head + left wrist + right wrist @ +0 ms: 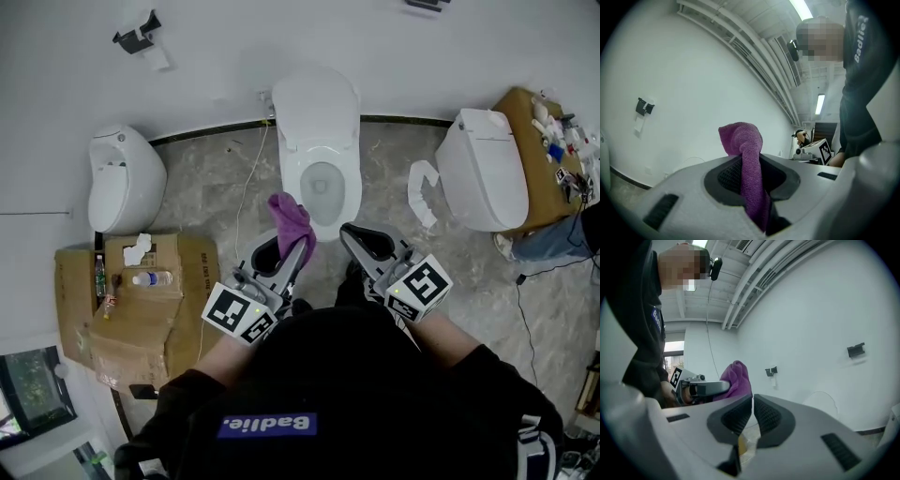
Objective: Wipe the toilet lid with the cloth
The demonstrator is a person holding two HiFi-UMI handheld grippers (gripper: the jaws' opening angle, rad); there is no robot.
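A white toilet (319, 155) stands against the far wall, its lid (316, 101) tipped up and the bowl open below. My left gripper (284, 249) is shut on a purple cloth (292, 221), which sticks up past the fingertips in front of the bowl's near rim. In the left gripper view the cloth (749, 164) is pinched between the jaws of the left gripper (751, 174) and bunches above them. My right gripper (360, 240) hovers beside it, to the right, shut with nothing held; its jaws (753, 401) nearly touch. The cloth (737, 378) also shows in the right gripper view.
A second white fixture (124, 178) stands at the left and another toilet (483, 169) at the right, next to a wooden cabinet (536, 141) with small items. A cardboard box (141, 305) with bottles sits at lower left. A paper holder (138, 33) hangs on the wall.
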